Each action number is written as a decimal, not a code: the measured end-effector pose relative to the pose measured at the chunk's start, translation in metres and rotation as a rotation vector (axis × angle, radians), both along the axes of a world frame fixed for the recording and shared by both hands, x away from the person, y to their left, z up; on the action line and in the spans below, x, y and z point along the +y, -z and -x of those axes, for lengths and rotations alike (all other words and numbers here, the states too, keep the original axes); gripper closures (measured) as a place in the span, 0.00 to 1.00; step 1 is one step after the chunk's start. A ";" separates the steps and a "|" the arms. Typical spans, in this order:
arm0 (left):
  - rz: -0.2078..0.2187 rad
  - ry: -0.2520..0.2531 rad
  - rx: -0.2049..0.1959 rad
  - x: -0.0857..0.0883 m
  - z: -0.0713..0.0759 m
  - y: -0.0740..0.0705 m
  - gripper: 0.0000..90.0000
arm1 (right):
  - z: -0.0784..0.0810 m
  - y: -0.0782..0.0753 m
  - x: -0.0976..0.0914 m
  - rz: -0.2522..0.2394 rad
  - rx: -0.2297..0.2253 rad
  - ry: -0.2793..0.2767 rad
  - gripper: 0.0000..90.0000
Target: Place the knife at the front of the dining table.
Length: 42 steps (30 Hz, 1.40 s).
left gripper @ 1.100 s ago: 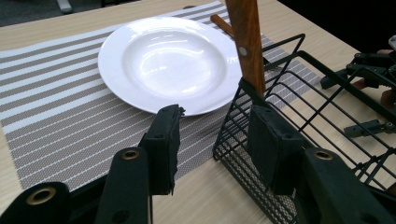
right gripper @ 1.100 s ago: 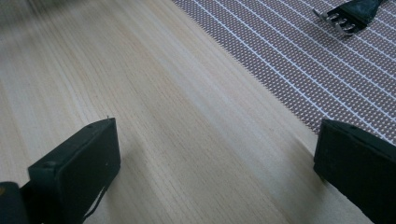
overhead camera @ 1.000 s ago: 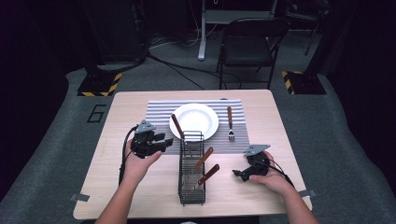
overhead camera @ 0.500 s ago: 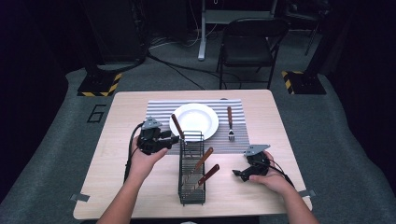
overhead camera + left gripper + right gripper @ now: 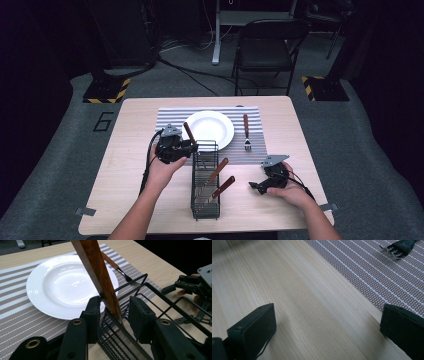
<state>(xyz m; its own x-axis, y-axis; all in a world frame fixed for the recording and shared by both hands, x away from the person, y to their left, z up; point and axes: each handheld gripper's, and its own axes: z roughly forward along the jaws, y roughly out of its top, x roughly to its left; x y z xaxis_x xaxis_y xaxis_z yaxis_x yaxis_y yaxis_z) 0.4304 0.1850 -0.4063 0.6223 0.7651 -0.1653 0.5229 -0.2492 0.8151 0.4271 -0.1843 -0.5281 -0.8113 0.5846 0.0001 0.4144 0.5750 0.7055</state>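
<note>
The counter (image 5: 130, 200) carries a mat (image 5: 170, 117) toward its far edge, with a plate (image 5: 212, 125) on it. A rack (image 5: 205, 202) stands nearer the near edge. Within the last second the left claw (image 5: 192, 146) has been carried up to the rack's far end; a wooden-handled utensil (image 5: 100, 277) sits between its barely parted jaws, probably mid-transfer. The right claw (image 5: 256, 186) rests wide open, empty, by the right edge.

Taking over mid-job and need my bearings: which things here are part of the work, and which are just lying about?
In play, likely: left gripper, wooden-handled utensil between its jaws, wire caddy, plate, fork, striped placemat.

Lying about: chair, floor cables.
</note>
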 end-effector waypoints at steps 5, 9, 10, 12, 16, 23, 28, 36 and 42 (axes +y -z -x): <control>0.003 -0.005 -0.003 0.000 -0.001 0.002 0.71 | 0.000 0.000 0.000 0.000 0.000 0.000 0.00; 0.010 -0.006 -0.013 0.000 -0.001 0.000 0.71 | 0.000 0.000 0.000 0.000 0.000 0.000 0.00; 0.009 -0.005 -0.014 0.000 -0.001 0.000 0.71 | 0.000 0.000 0.000 0.000 0.000 0.000 0.00; 0.003 -0.007 -0.015 0.001 -0.001 0.000 0.74 | 0.000 0.000 0.000 0.000 0.000 0.000 0.00; -0.001 -0.009 -0.024 0.002 0.000 -0.001 0.79 | 0.000 0.000 0.000 0.000 0.000 0.000 0.00; -0.006 0.002 -0.041 0.000 0.005 -0.003 0.80 | 0.000 0.000 0.000 0.000 0.000 0.000 0.00; 0.004 0.014 -0.041 -0.002 0.006 -0.004 0.81 | 0.000 0.000 0.000 0.000 0.000 0.000 0.00; 0.004 0.028 -0.030 -0.006 0.005 -0.002 0.85 | 0.000 0.000 0.000 -0.001 0.000 0.001 0.00; 0.030 0.026 -0.014 -0.008 0.005 0.001 0.79 | 0.000 0.000 0.000 -0.001 0.000 0.000 0.00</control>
